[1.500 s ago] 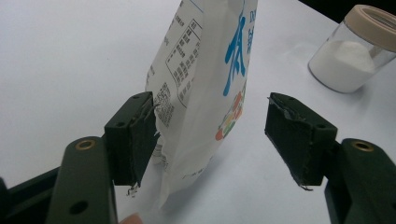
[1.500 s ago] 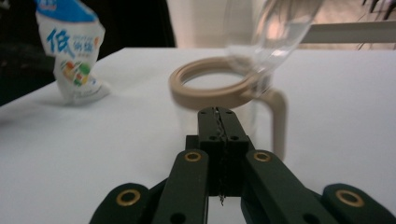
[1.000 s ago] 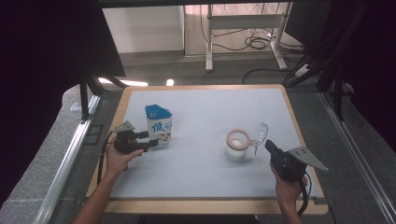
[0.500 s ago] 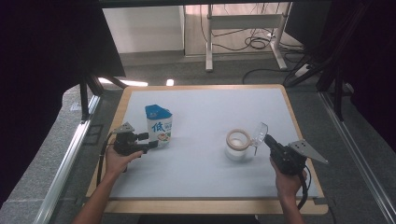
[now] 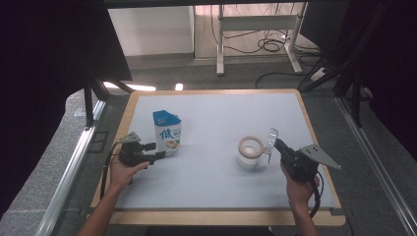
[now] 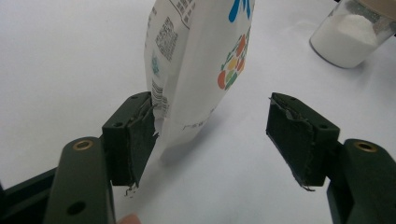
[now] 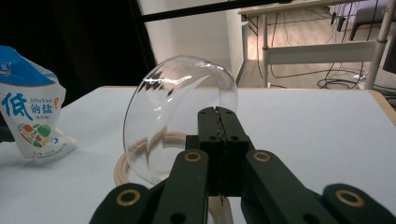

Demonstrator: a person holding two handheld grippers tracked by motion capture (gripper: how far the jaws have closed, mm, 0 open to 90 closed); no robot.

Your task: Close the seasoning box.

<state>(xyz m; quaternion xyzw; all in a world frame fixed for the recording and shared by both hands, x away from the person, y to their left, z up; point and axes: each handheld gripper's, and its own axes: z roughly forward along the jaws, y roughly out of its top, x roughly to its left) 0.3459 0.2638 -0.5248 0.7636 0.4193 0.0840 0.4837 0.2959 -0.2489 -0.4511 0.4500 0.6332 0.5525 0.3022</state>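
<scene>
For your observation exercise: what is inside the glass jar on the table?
White powder fills the lower part of the jar. Its clear lid, held tilted open by the right gripper, covers nothing. The powder's depth below its surface stays hidden.

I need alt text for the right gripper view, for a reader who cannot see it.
Shut black tongs pinch the rim of a clear glass lid, held upright over a wooden-rimmed jar. A white and blue salt bag stands at left on the white table.

Right gripper (image 7: 219, 122), jaws shut on clear lid (image 7: 180, 112), above wooden-rimmed jar (image 7: 122, 171); salt bag (image 7: 31, 119) far left.
</scene>
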